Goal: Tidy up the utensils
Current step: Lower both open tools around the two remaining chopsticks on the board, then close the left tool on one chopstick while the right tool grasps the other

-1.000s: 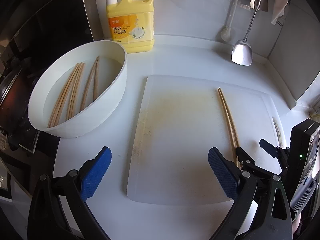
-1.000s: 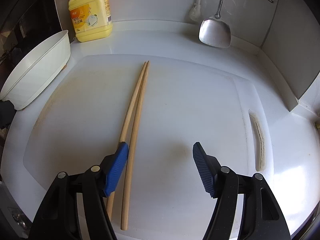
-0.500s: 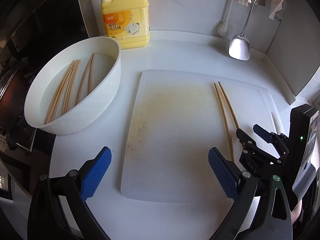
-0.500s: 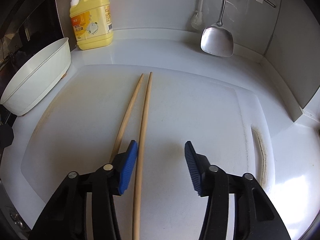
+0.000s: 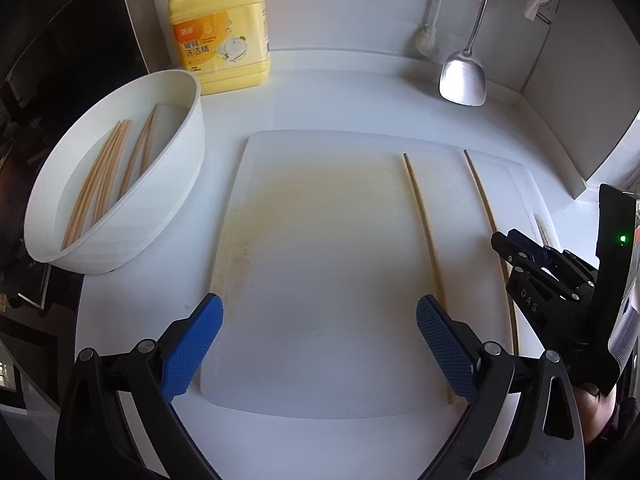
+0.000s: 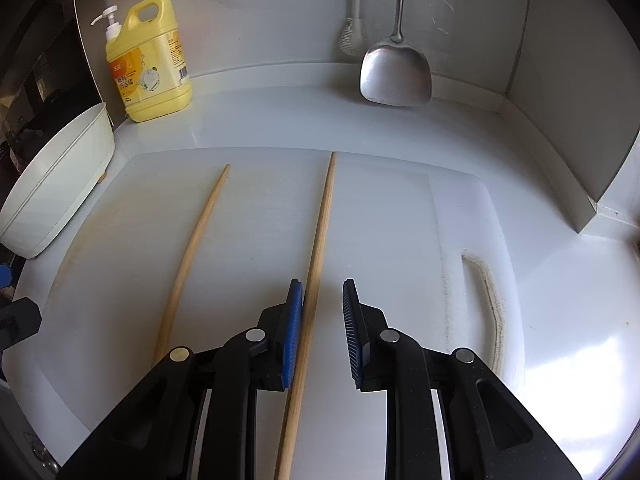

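On R tool (image 6: pixel 320 312) "DAS"; yellow jug (image 5: pixel 219 36) w/ Chinese label, chopstick (image 6: pixel 316 264) betw. pads.

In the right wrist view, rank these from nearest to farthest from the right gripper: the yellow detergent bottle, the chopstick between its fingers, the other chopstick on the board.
From the right gripper:
1. Chopstick between its fingers, running straight ahead on the cutting board.
2. Other chopstick, lying apart to the left on the board.
3. Yellow detergent bottle, far left, against the back wall.
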`<state>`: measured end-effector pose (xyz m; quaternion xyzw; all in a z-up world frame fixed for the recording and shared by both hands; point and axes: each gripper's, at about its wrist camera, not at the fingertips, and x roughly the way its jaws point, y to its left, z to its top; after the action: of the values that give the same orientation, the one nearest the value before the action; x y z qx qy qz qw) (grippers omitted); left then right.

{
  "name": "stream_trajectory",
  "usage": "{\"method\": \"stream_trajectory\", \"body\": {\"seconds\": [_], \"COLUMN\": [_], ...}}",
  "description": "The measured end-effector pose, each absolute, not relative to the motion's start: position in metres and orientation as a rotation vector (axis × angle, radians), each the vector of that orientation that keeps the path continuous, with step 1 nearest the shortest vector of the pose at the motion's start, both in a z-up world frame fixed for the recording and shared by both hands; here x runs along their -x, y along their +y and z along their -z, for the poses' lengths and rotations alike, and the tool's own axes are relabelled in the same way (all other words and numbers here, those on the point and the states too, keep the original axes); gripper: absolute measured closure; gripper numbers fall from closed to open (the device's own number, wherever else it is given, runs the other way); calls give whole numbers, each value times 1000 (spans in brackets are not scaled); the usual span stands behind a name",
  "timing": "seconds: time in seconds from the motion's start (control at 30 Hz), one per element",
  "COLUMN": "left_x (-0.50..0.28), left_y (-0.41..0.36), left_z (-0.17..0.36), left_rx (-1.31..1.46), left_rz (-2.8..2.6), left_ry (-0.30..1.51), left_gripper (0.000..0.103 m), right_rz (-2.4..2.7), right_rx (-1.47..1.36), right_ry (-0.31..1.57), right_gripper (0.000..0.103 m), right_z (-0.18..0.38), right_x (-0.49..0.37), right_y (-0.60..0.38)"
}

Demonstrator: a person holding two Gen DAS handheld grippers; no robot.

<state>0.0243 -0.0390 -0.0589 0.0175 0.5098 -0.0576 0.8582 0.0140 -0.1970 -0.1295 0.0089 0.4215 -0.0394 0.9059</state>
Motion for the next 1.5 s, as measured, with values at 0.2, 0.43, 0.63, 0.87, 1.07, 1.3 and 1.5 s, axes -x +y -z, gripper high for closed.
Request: {"method": "stream_trajectory", "body": {"seconds": [0.2,0.43,0.63,0.87,1.07,1.3,1.5], "left_x": [-36,-47,-51,-52,-49,-40,-39], "left_y": [-65,-95,-107,-114,-115,-122,-128], "left_z": [76,95,103,115,120,114,111], "left_rx": [-21,-22,-41,-68,-75,-100,-128], "left_rz": [164,176,164,152,148,186,214], "left_ry": [1078,1064,1044,1033,1003,946,944], "left_gripper": [7,7,7,8,8,47,94], "right_rz": [88,87,85,72,60,72,83], "right_rx": [-18,-18,-14,-14,-11,-1,-2], "right_ry": [876,876,882,880,860,848,848], "right_gripper": [83,82,82,69,64,69,95], "right_z": [129,130,130,131,131,132,131], "right_x": [-10,-6,-3,-5,-5,-2,-2], "right_y": [-212,-226,-228,-230,-231,-230,-226]}}
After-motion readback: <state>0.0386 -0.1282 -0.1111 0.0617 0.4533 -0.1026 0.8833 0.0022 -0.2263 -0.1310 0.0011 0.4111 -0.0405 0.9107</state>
